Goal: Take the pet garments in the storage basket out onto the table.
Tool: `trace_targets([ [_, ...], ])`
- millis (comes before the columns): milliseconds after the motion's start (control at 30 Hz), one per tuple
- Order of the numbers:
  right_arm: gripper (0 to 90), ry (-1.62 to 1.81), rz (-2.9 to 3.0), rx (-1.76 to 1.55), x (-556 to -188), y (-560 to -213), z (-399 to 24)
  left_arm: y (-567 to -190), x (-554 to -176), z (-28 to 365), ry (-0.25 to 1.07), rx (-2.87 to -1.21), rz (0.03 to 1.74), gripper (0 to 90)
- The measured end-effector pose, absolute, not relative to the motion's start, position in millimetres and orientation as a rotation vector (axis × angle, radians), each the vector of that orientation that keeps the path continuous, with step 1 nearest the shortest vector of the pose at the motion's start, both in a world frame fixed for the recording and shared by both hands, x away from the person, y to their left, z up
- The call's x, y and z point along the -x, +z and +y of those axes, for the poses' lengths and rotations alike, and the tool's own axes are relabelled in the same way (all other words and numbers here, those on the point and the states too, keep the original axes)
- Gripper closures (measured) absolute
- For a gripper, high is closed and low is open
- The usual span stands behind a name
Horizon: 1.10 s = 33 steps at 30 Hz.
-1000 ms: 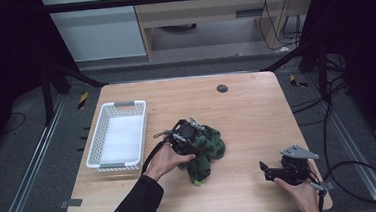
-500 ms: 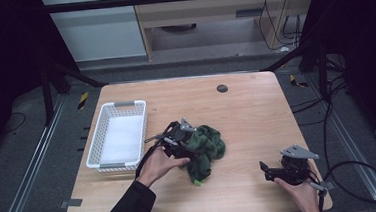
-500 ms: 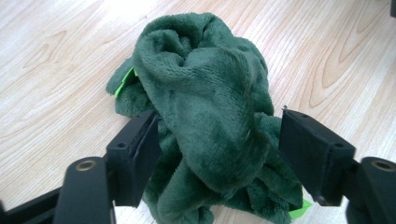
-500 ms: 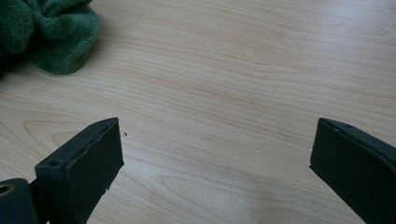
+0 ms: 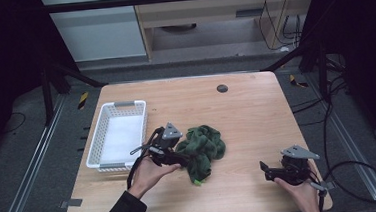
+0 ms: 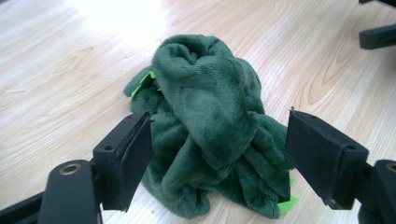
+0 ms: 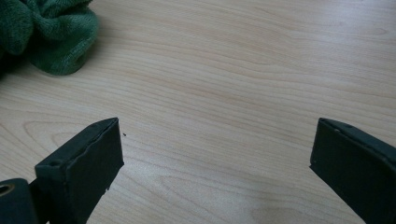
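Here the light wooden table [image 5: 256, 111] carried a white plastic mesh basket [image 5: 118, 136] and, just beside it, a crumpled dark green plush cloth [image 5: 204, 147]. The left gripper [image 6: 217, 154] had just been opening, its jaws spread around the cloth. The right gripper [image 5: 270, 170] rested spread, well apart. A good regrasp should probably pinch one thick fold.
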State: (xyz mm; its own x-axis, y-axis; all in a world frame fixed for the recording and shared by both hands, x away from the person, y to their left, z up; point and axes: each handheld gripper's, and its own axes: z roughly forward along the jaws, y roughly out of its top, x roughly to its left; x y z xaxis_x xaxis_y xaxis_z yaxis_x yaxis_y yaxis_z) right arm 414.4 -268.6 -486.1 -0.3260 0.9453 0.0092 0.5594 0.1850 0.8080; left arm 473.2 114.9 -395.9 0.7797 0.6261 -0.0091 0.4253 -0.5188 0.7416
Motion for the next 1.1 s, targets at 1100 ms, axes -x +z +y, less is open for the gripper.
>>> trace_targets([
  [1100,2.3,0.988,1.989,-1.377,-408.7,-489.4,-262.8,-453.3,-408.5,212.2,0.446,-1.985,0.971,22.1],
])
